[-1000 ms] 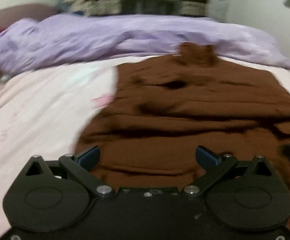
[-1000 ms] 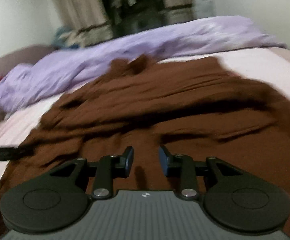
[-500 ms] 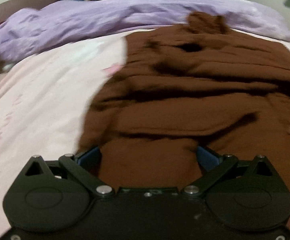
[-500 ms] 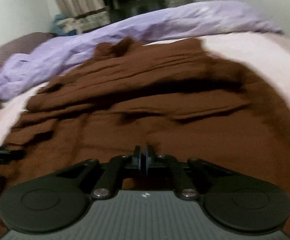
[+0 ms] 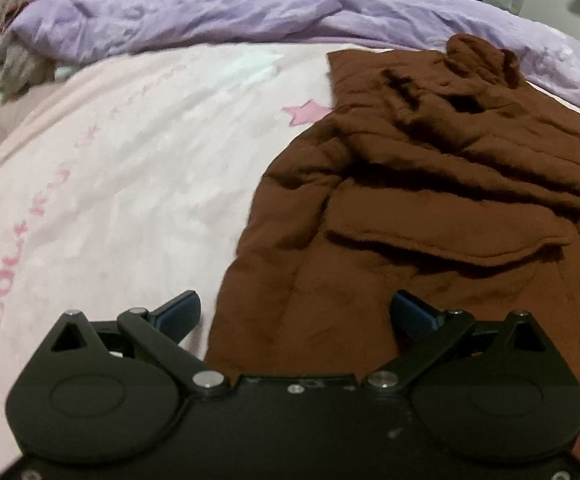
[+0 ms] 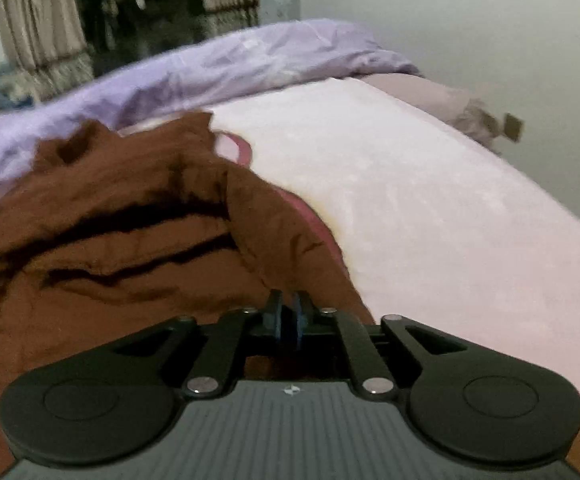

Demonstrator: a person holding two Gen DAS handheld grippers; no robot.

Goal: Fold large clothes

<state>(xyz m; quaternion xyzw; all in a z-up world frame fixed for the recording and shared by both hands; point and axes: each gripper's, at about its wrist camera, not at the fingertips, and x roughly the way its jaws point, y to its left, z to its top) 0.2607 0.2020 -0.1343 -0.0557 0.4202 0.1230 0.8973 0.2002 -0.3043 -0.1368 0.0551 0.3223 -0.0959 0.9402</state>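
Left tool [image 5: 294,312]: jaws wide, blue pads well apart, nothing gripped. It straddles the near left edge of the rumpled dark-brown fabric garment [image 5: 429,184]; the left pad is over the pale pink plush bed cover with pink stars and lettering [image 5: 122,168], the right pad over the brown cloth.

Right tool [image 6: 288,318]: jaws narrow, blue pads almost together. Its jaws have just been opening slightly after closing to nearly shut. A fold of the brown garment [image 6: 122,240] rises right at the pads; whether cloth is pinched between them cannot be told from the right wrist view.

The garment lies on the bed, creased in long ridges. A flap is folded over its middle. A bunched end lies at the far edge, just beside the crumpled lilac quilt [image 5: 218,8] that runs across the far side of the bed. Beyond that, beige curtains [image 6: 38,28] and a grey wall.

No containers in view.

Against one second ago: in the left view the garment sat centred and now lies to the right, with more pink cover exposed. In the right view the garment filled the frame and now takes only the left half, its right edge drawn up in a ridge toward the tool. The right tool's pads stood clearly apart then.
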